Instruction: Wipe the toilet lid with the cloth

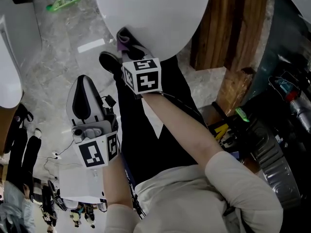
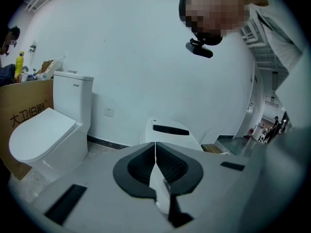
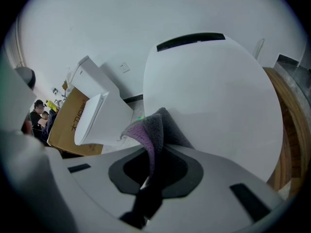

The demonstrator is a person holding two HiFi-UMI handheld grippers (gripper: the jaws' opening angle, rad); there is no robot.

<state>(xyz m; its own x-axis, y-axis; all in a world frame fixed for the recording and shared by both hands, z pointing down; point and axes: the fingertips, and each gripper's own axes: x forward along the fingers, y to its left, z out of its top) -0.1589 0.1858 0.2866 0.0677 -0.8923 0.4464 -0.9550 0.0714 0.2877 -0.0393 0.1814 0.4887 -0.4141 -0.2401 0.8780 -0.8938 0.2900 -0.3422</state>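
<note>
The white toilet lid [image 1: 155, 18] fills the top of the head view and the middle of the right gripper view, toilet lid [image 3: 218, 96]. My right gripper [image 1: 127, 42] is shut on a grey and purple cloth [image 3: 154, 130], and the cloth [image 1: 127, 39] rests against the near edge of the lid. My left gripper [image 1: 83, 98] hangs lower left, away from the lid, shut with nothing between its jaws. In the left gripper view the left gripper [image 2: 155, 152] points at the room, with the toilet [image 2: 170, 132] beyond its tips.
A second white toilet [image 2: 48, 135] stands at the left by a cardboard box [image 2: 26, 115]. A wooden block [image 1: 233, 42] flanks the lid's right side. A green bottle [image 1: 63, 0] lies on the marble floor. Tools and cables [image 1: 272, 135] crowd the right.
</note>
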